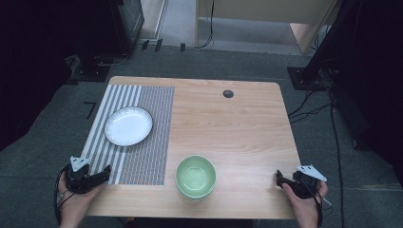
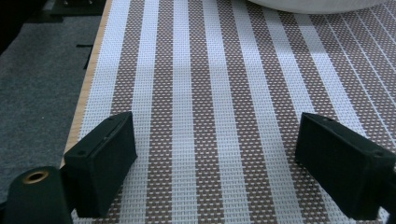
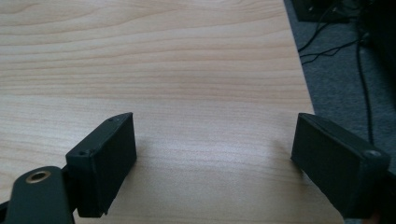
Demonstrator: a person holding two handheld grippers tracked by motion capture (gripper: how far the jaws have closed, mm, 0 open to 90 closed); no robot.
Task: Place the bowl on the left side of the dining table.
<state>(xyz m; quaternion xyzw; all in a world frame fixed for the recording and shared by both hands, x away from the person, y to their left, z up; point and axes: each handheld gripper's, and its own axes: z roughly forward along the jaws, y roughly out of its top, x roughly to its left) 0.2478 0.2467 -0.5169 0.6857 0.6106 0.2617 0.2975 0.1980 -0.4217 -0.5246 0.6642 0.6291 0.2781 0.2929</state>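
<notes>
A white plate (image 1: 128, 126) lies on a brown-and-white striped placemat (image 1: 142, 156) on the left half of the wooden table (image 1: 237, 128). A pale green bowl (image 1: 196, 176) stands near the table's front edge, right of the mat. My left gripper (image 1: 105, 172) rests at the mat's front left corner, jaws wide open over the mat (image 2: 210, 140) with nothing between them; the plate's rim (image 2: 317, 4) shows far ahead. My right gripper (image 1: 279, 179) sits at the front right corner, open over bare wood (image 3: 187, 93), empty.
A round cable hole (image 1: 228, 93) is in the table's far edge area. Grey carpet (image 1: 43, 137) surrounds the table, with cables (image 1: 332, 123) on the floor at the right and dark equipment at both far corners.
</notes>
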